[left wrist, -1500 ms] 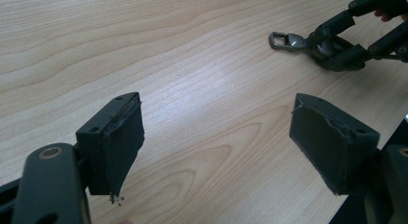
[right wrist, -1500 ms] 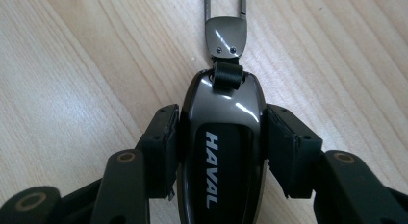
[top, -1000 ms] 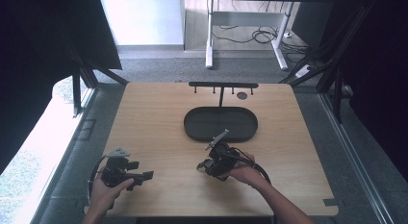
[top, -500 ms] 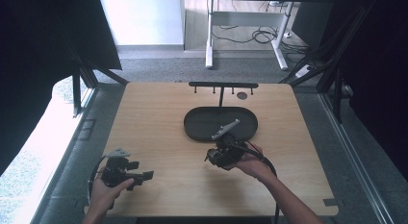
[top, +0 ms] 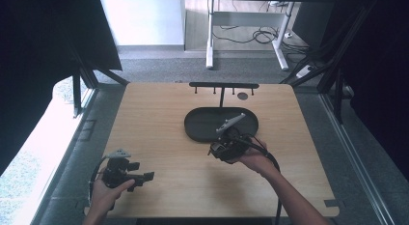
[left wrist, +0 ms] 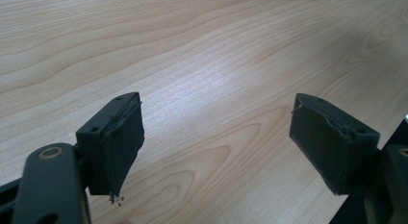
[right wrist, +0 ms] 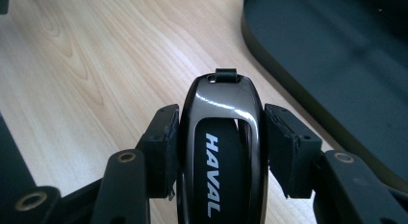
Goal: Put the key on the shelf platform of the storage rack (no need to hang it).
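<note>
The table [top: 159,119] carries a dark oval tray [top: 202,126] near its far edge. The right gripper [top: 223,148] has moved up from the near edge to the tray's near rim, jaws pinching a black key fob [right wrist: 222,152]; placing it in looks imminent. The left gripper [top: 126,173] stays at the near-left corner, jaws spread, empty.

The car key fob [right wrist: 221,137] in my right gripper [right wrist: 219,142] is glossy dark grey with a black centre strip and white HAVAL lettering. My left gripper [left wrist: 216,147] is black like the right, each topped by a grey plate. The oval tray [top: 197,128] and hook rack [top: 223,85] are black, on a table [top: 159,114] of pale wood grain.
</note>
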`<state>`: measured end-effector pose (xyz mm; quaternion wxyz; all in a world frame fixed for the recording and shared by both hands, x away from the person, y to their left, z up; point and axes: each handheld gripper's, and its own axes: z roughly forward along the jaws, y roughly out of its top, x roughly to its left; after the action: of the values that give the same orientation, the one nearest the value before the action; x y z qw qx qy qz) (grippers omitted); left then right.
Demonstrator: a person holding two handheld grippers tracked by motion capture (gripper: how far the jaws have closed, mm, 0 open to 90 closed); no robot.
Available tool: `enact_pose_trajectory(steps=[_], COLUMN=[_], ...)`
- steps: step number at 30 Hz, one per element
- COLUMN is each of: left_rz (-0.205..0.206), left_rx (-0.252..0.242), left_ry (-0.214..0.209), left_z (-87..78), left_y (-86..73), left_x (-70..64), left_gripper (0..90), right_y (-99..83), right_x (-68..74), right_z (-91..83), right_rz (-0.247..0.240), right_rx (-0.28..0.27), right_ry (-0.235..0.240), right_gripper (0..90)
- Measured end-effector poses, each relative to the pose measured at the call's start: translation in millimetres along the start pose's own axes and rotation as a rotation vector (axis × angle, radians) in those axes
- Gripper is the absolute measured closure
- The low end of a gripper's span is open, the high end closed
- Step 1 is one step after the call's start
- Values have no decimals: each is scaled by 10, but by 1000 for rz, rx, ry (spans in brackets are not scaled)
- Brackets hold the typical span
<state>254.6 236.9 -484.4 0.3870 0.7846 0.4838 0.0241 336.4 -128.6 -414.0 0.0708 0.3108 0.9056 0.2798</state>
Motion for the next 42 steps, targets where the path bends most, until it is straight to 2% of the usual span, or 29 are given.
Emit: enact_pose_trajectory(steps=[42], left_rz=[4], left_rx=[4], left_ry=[-4], left_z=[7], left_y=[2], left_x=[-6], left_gripper=[198], right_y=[346], right_x=[-455], right_z=[53], right_rz=[76], right_rx=[-11], right_ry=[-70], right_gripper=[494])
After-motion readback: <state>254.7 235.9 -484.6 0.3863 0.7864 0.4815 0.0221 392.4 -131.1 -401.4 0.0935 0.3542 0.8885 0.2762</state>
